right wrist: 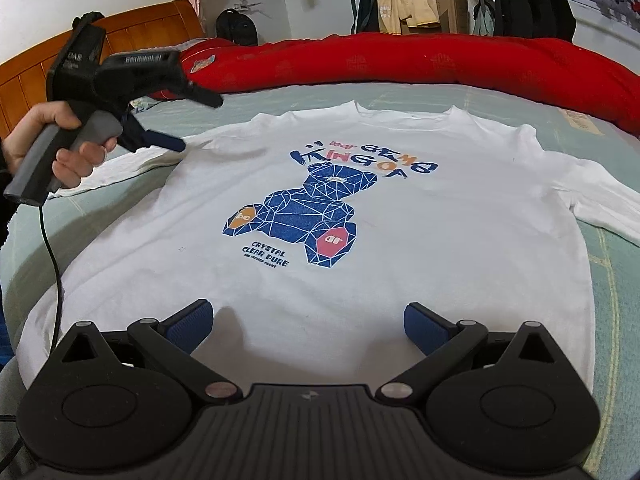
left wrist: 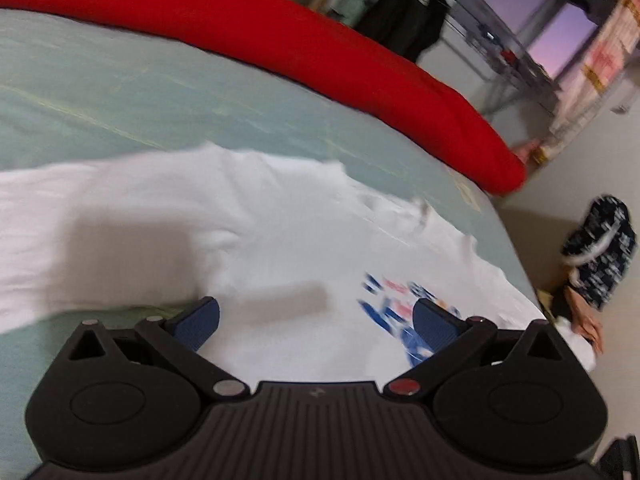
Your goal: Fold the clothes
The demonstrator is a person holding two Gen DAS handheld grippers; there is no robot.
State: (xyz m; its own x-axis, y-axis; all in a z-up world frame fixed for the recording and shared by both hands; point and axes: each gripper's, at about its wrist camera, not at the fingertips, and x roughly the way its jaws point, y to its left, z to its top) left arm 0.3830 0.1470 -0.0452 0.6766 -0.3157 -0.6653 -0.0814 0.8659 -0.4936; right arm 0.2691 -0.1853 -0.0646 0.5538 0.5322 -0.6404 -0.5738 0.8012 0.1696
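Note:
A white long-sleeved shirt (right wrist: 400, 240) with a blue bear print (right wrist: 296, 216) lies spread flat, front side up, on the pale green bed sheet (right wrist: 612, 280). My right gripper (right wrist: 308, 320) is open low over the shirt's hem, with nothing between its fingers. A hand holds my left gripper (right wrist: 192, 120) open above the shirt's left shoulder, where the sleeve (right wrist: 120, 168) runs off to the left. The left wrist view is blurred. There the left gripper (left wrist: 316, 314) hovers open over the white shirt (left wrist: 240, 220), with part of the print (left wrist: 392, 300) by its right finger.
A rolled red quilt (right wrist: 440, 60) lies along the far side of the bed. A wooden headboard (right wrist: 24, 80) stands at the left. Beyond the bed are a backpack (right wrist: 236, 28), a cardboard box (right wrist: 452, 8) and hanging dark jackets (right wrist: 532, 0). The person's patterned sleeve (left wrist: 600, 248) shows past the bed edge.

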